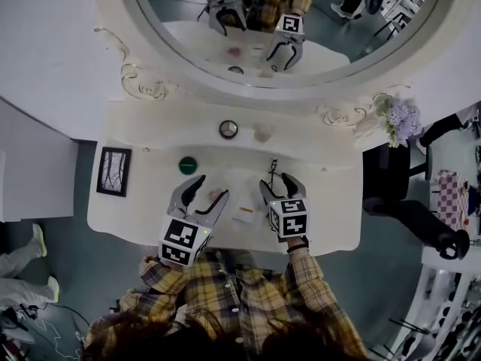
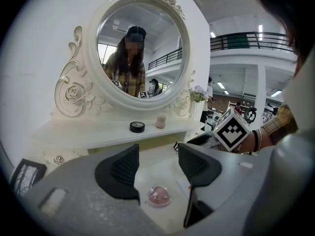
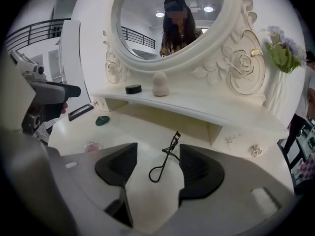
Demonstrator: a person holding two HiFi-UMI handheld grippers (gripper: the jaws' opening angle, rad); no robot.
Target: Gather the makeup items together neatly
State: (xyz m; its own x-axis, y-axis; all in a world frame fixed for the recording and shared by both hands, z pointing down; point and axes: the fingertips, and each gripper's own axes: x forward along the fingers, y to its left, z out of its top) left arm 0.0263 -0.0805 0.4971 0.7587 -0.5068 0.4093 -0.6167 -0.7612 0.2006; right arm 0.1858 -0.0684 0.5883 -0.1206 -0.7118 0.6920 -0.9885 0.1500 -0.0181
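My left gripper [image 1: 211, 189] stands open over the dressing table [image 1: 331, 194], and a pink heart-shaped compact [image 2: 159, 196] lies on the tabletop between its jaws, untouched. The same compact [image 1: 216, 198] shows in the head view. My right gripper [image 3: 156, 167] is open too, with a black eyelash curler [image 3: 165, 157] lying on the table just ahead between its jaws; the pads do not press on it. A green compact [image 1: 187, 165] lies further left. On the raised shelf sit a round black compact [image 1: 228, 128] and a pink sponge [image 1: 263, 134].
A small white item with an orange end [image 1: 244, 210] lies between the two grippers. A framed picture [image 1: 114, 171] lies at the table's left end. The oval mirror [image 1: 285, 21] stands behind the shelf, and a vase of flowers [image 3: 281, 58] at the right.
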